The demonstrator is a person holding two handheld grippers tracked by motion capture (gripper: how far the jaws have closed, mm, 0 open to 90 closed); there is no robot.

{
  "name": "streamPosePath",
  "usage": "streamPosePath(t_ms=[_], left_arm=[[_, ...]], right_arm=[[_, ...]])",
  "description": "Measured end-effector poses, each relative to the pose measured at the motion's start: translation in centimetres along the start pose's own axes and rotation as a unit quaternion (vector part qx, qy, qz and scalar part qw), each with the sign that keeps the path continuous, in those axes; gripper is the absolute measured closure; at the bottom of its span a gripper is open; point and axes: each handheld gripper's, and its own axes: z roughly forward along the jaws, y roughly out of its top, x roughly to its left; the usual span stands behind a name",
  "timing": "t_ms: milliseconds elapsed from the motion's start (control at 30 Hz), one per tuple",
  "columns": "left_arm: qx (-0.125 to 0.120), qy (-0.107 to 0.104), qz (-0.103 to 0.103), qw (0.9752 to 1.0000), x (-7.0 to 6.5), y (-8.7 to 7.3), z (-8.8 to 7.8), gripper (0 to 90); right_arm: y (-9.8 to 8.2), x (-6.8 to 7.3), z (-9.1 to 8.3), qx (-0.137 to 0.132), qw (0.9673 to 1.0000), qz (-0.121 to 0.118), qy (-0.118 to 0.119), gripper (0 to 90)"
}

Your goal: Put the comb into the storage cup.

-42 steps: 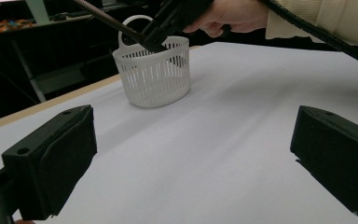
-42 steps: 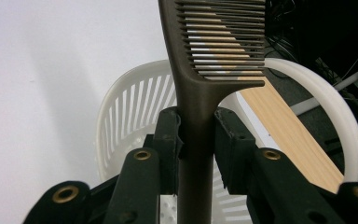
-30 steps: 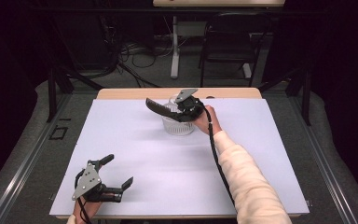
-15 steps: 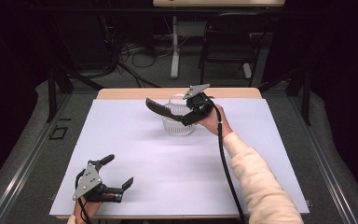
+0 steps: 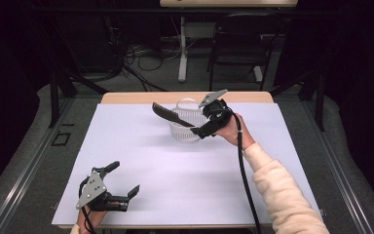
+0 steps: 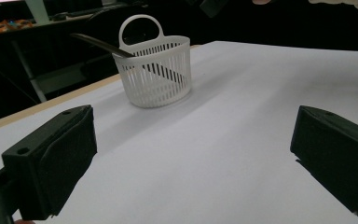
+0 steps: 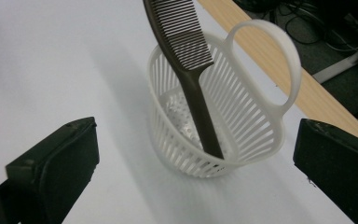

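White slatted basket (image 5: 186, 123) stands at the far middle of the table (image 5: 141, 146). Inside it a dark comb (image 7: 189, 70) leans, handle end at the basket floor, teeth end over the rim. My right gripper (image 5: 209, 119), just beside the basket, has just been opening; jaws wide, nothing between them. My left gripper (image 5: 121, 183), well apart at the near edge, is open, empty. Right gripper view shows the comb's teeth; the high view does not.

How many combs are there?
1. The dark comb stands tilted in the white basket at the far side of the table, handle end down inside, toothed end sticking out over the rim. I see no others.
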Motion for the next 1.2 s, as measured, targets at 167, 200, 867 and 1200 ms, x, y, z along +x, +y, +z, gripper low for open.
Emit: streamPosePath(t_ms=[167, 200, 867, 1200], left_arm=[[0.001, 0.0, 0.001, 1.0, 0.0, 0.0, 0.0, 0.3], [0.001, 0.0, 0.002, 1.0, 0.0, 0.0, 0.0, 0.3], [0.003, -0.002, -0.001, 1.0, 0.0, 0.0, 0.1, 0.2], [0.003, -0.002, 0.0, 1.0, 0.0, 0.0, 0.1, 0.2]], right_arm=[[-0.7, 0.2, -0.8, 0.003, 1.0, 0.003, 0.007, 0.0], [-0.8, 0.2, -1.0, 0.002, 1.0, 0.004, 0.007, 0.0], [-4.3, 1.1, -4.3, 0.006, 0.9998, 0.019, 0.009, 0.0], [-6.5, 1.7, -5.5, 0.015, 0.9995, 0.026, 0.005, 0.0]])
